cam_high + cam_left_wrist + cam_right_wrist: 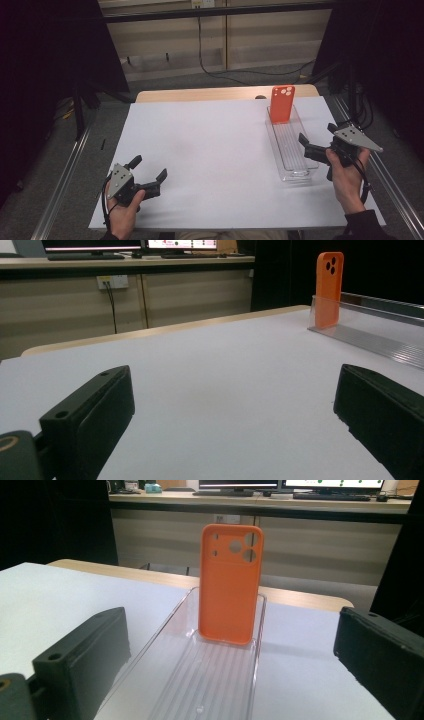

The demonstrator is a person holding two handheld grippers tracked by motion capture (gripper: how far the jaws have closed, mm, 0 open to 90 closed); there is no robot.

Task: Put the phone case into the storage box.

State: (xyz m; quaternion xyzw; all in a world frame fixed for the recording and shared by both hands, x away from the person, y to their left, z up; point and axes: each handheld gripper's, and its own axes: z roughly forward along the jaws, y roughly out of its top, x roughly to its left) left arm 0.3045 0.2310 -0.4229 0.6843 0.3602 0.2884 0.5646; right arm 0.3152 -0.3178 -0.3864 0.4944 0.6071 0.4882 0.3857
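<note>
An orange phone case stands upright at the far end of a long clear plastic tray on the right of the white table. In the right gripper view the case faces me with its camera cut-outs on top, and the tray runs toward me between the jaws. My right gripper is open at the tray's near right side, holding nothing. My left gripper is open at the near left of the table, far from the tray. Its view has the case at the far right.
A white sheet covers the wooden table. Metal rails run along both sides of the table. Cables lie on the floor beyond it, in front of a pale cabinet wall.
</note>
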